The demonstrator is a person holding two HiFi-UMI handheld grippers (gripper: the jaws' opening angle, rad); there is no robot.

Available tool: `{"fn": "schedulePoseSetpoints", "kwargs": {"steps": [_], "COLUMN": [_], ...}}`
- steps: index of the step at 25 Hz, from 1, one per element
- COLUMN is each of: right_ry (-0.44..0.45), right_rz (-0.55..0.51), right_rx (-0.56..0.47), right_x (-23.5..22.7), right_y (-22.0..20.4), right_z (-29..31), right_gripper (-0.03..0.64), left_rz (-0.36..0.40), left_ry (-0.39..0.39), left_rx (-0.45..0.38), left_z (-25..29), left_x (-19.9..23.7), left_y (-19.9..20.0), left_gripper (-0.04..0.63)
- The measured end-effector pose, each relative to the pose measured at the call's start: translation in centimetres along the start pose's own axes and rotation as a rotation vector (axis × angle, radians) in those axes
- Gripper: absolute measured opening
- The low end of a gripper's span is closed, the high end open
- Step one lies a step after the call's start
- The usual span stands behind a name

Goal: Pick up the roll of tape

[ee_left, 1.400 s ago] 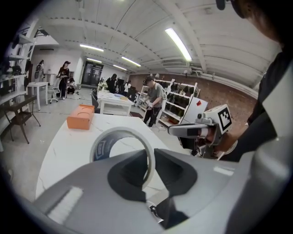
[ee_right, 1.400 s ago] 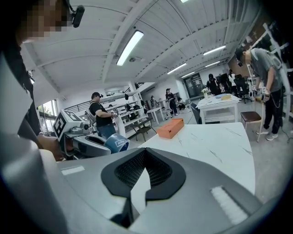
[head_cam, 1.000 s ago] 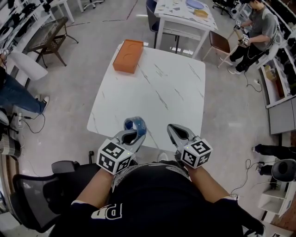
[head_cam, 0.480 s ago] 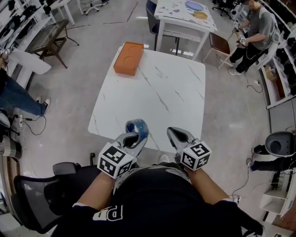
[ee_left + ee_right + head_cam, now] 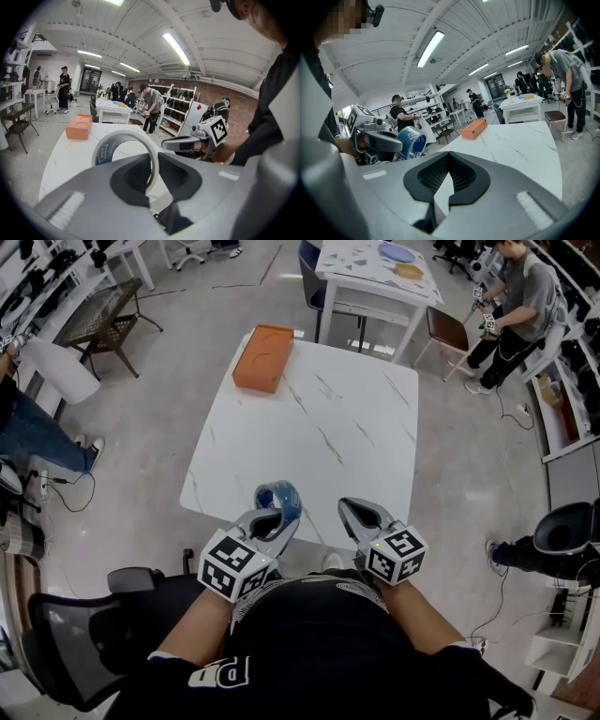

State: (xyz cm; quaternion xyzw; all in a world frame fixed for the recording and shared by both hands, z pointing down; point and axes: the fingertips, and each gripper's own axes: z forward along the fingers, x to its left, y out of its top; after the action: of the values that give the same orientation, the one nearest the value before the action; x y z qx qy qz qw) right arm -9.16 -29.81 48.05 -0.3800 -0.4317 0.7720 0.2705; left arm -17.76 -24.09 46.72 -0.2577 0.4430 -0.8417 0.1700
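Jaws of the left gripper (image 5: 270, 519) were clamped on the roll of tape (image 5: 104, 151), held on edge over the near edge of the table (image 5: 328, 418) (already lifted, I judged), while the right gripper (image 5: 359, 514), just to its right, sat closed and empty.

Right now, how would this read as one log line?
left gripper: jaws shut on tape | right gripper: jaws shut, empty

Head view looks steeply down; both gripper views share the table (image 5: 319, 427).
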Motion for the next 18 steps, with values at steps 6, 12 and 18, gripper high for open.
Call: {"fn": "schedulePoseSetpoints", "kwargs": {"steps": [6,12,18], "right_ry": [-0.005,0.001,-0.002], "right_rz": [0.001,-0.001,0.003], "right_rx": [-0.001,0.009,0.008], "right_x": [-0.29,-0.17,-0.32], "right_y": [-0.01,-0.18,-0.24], "right_z": [-0.16,0.08,0.09], "right_gripper": [-0.005,-0.005,-0.005], "left_rz": [-0.003,-0.008,0.012], "left_ry": [0.01,0.011,0.016], "left_rx": [-0.002,0.003,0.014], "left_z": [-0.05,0.08,0.31], "left_x": [0.15,0.39,0.46], "left_y": [0.03,-0.12,-0.33], "left_gripper": [0.107,0.107,0.107]}}
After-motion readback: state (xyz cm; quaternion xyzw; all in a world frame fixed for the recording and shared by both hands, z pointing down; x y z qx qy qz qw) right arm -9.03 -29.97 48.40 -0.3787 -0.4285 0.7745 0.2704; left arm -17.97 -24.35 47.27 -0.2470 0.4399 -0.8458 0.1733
